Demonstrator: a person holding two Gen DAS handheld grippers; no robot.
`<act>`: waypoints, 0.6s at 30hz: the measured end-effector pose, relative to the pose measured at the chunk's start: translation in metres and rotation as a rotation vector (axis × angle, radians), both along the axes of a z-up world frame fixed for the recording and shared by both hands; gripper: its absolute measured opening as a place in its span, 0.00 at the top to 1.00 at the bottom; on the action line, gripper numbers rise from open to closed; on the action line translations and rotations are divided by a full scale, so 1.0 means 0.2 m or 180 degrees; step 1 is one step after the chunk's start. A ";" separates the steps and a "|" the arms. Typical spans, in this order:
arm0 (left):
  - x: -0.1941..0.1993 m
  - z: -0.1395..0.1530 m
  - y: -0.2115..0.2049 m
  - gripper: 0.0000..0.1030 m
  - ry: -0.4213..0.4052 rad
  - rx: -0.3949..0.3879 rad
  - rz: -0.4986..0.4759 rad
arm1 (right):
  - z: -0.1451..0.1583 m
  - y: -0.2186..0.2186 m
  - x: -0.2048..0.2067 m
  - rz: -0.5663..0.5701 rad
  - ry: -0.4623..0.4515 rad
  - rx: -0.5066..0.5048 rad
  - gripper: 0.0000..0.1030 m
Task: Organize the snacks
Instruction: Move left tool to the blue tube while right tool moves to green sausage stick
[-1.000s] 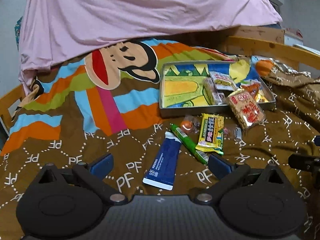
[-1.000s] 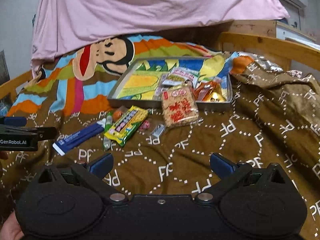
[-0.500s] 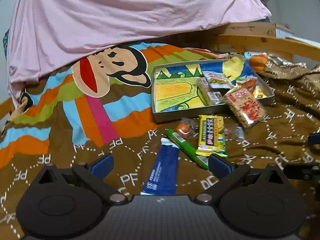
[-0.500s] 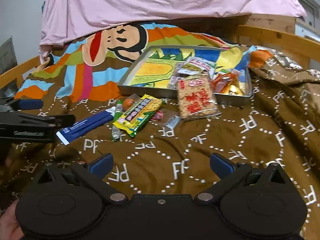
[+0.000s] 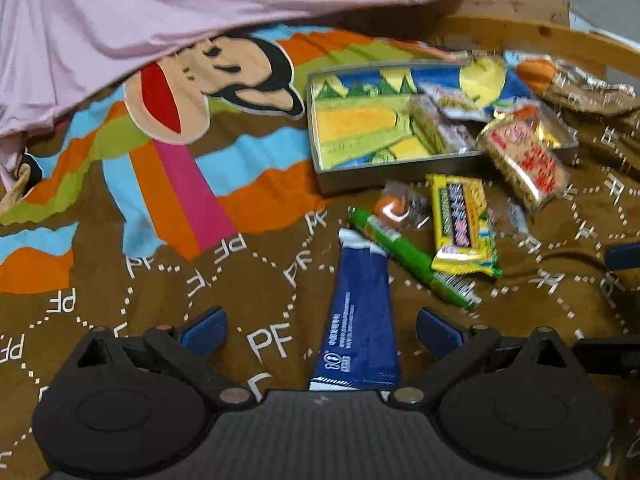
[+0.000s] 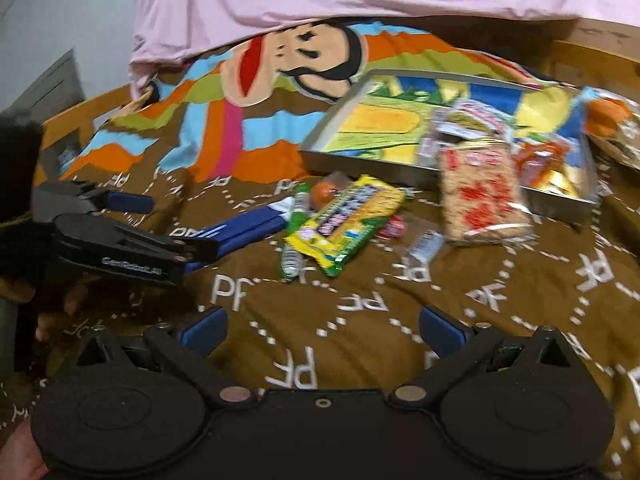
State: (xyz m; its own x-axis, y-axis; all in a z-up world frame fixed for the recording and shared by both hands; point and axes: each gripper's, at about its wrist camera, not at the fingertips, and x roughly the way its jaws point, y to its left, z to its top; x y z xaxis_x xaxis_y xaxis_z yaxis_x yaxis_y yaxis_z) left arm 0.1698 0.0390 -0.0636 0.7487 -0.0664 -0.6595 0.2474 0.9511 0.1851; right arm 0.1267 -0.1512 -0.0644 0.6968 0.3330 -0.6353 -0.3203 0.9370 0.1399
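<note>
Progress: I've slid my left claw (image 5: 318, 326), wide apart, around the blue tube (image 5: 362, 316); right claw (image 6: 322, 326) idles spread, so grabbing's next.

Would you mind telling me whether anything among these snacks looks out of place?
Yes: the red-printed cracker pack lies tilted across the tin tray's front rim, half in, half out. The blue tube doesn't look like a snack.
</note>
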 end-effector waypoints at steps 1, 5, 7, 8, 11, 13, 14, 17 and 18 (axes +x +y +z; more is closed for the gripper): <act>0.01 -0.01 0.00 0.00 0.0033 0.0013 -0.0040 | -0.01 0.02 0.02 0.0056 0.0010 -0.0032 0.08; 0.04 -0.02 -0.02 0.00 0.0061 0.0197 -0.0198 | -0.06 0.10 0.09 0.0218 0.0078 -0.0115 0.17; 0.05 -0.01 -0.03 0.00 0.0051 0.0227 -0.0260 | -0.07 0.13 0.11 0.0295 0.0063 -0.0140 0.24; 0.06 -0.01 -0.03 0.00 0.0054 0.0228 -0.0281 | -0.07 0.15 0.12 0.0335 0.0044 -0.0147 0.26; 0.09 -0.01 -0.03 0.01 0.0073 0.0207 -0.0297 | -0.08 0.17 0.16 0.0380 0.0019 -0.0146 0.35; 0.11 -0.01 -0.01 0.01 0.0081 0.0170 -0.0287 | -0.09 0.17 0.20 0.0364 0.0083 -0.0068 0.39; 0.12 -0.01 -0.01 0.01 0.0099 0.0157 -0.0275 | -0.09 0.17 0.23 0.0355 0.0136 0.0012 0.41; 0.14 -0.02 0.02 0.01 0.0149 0.0096 -0.0220 | -0.11 0.17 0.28 0.0328 0.0235 0.0142 0.46; 0.14 -0.02 0.03 0.01 0.0157 0.0082 -0.0208 | -0.12 0.18 0.29 0.0338 0.0233 0.0128 0.48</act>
